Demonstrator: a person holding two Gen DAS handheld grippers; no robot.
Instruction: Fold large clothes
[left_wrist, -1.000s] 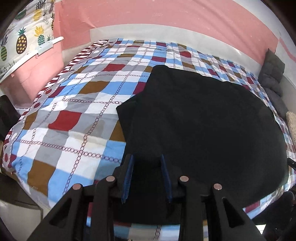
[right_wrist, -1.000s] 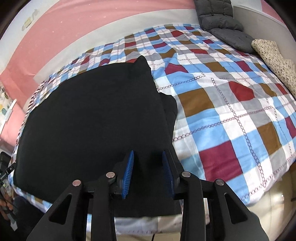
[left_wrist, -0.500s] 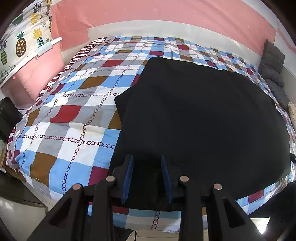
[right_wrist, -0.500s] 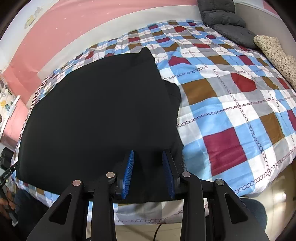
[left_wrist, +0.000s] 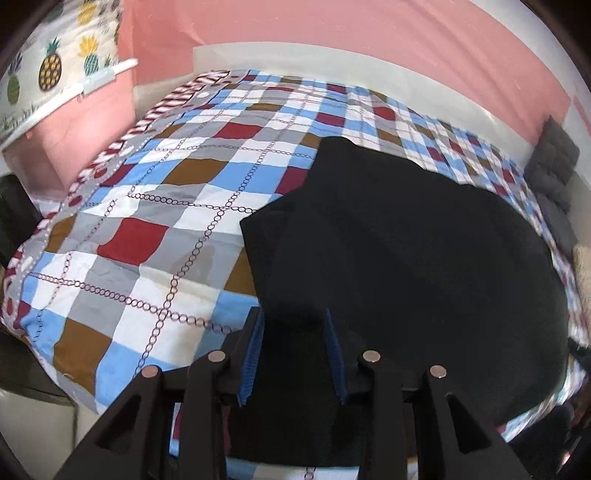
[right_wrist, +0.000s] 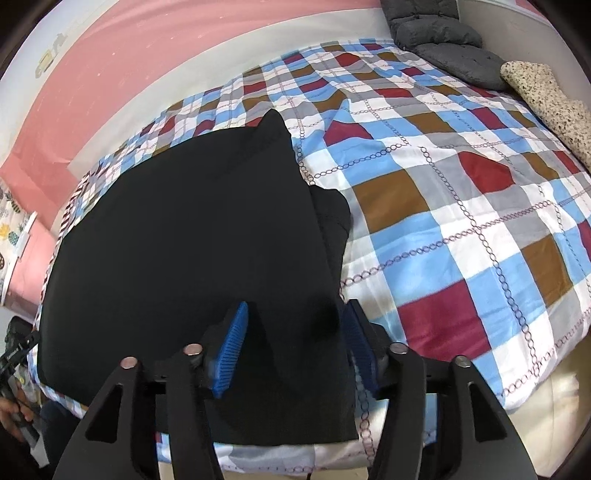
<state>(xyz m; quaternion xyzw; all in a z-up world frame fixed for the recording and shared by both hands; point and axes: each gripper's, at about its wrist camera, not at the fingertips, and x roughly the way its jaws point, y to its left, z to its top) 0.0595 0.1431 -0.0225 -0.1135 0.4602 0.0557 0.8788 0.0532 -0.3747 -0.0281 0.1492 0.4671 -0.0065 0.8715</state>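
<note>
Now both jaws opening, left hand-held gripper (left_wrist: 293, 350), right hand-held gripper (right_wrist: 295, 345), over black garment (right_wrist: 192, 236).

There are one black garment (left_wrist: 406, 258), one checked bedcover (left_wrist: 166, 229), two grippers, one grey cushion (right_wrist: 443, 40) and one speckled pillow (right_wrist: 546, 99).

black garment (left_wrist: 406, 266), flat on bed

A checked bedspread (left_wrist: 155, 236) in blue, red, brown and grey is covering the bed. Grey quilted cushions (right_wrist: 443, 40) are lying at its far corner, beside a speckled cream pillow (right_wrist: 546, 99). A pineapple-print curtain (left_wrist: 48, 62) is hanging against the pink wall (left_wrist: 369, 29).
</note>
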